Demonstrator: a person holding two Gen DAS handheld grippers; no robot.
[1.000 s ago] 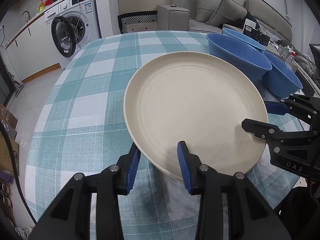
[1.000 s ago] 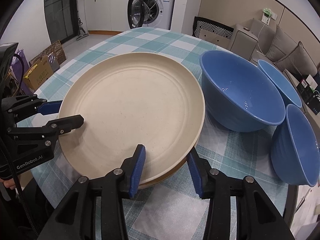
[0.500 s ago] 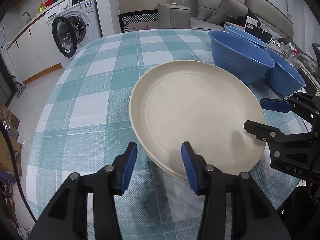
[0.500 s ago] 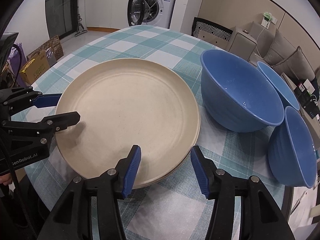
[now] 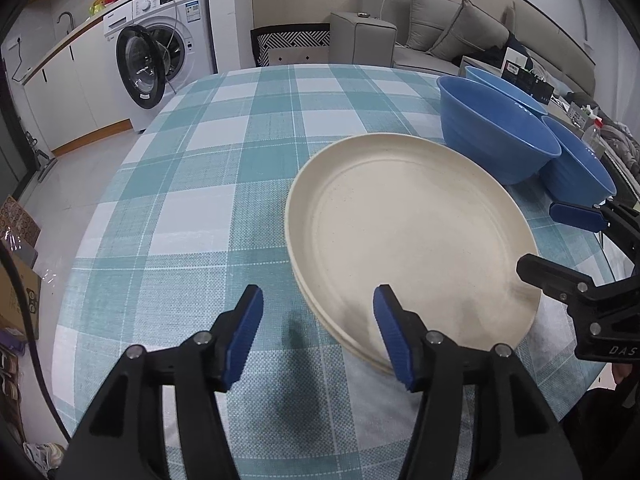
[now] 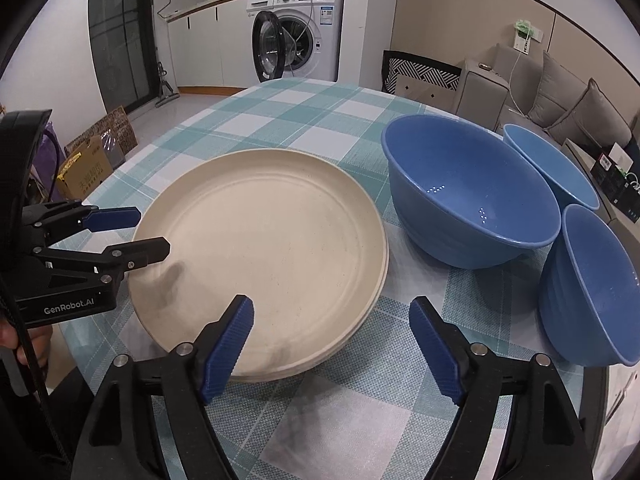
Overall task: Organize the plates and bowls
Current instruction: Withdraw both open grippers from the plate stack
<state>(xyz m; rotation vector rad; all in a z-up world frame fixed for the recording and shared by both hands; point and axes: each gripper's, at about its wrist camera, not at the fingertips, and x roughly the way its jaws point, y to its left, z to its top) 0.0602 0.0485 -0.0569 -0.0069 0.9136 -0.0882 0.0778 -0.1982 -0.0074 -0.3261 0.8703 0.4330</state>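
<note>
Right wrist: plates [image 6: 264, 256] stacked, both grippers [image 6: 332, 340] gaping empty; now grab the small bowl [image 6: 596, 288] at 3 o'clock, pinching its rim squarely.

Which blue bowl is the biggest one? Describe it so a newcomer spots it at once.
On the checked table, right of the cream plates, stand three blue bowls. The big bowl is next to the plates; the other two are narrower.

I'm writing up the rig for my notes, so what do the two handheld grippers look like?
Both are matte black plastic with silver screws and ribbed blue pads on the fingers. The left gripper reads "GenRobot.AI" in white on its side, seen from the right wrist view. The right gripper shows "DAS" lettering in the left wrist view. Black cables trail from each.
</note>
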